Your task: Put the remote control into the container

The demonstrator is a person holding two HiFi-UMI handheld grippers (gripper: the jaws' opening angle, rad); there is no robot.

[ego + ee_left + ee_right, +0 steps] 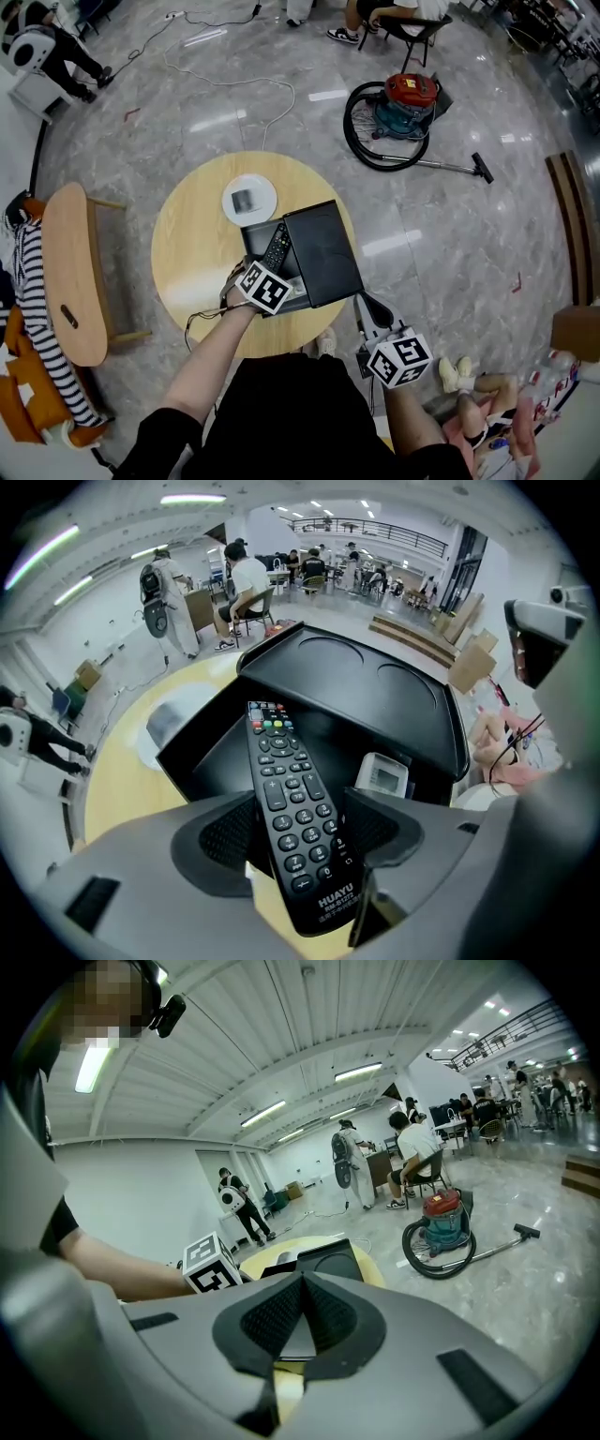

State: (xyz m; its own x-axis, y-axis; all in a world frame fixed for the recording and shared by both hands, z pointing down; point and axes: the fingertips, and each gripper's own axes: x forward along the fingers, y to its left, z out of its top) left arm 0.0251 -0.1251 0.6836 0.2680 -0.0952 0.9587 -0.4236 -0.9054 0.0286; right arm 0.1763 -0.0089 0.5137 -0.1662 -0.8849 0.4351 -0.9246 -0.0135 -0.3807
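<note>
Above table, remote control between left gripper's jaws.

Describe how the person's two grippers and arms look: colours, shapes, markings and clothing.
The left gripper and right gripper have broad grey bodies, and their fingers are lined with black textured pads. Each carries a white cube printed with black square markers. A thin cable hangs by the left one. The person wears a black short-sleeved top; the forearms are bare.

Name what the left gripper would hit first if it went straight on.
Probably the open black box: the remote clamped in the left gripper leads, its tip over the box's inside. Floor or raised lid first? Depth is unclear.
</note>
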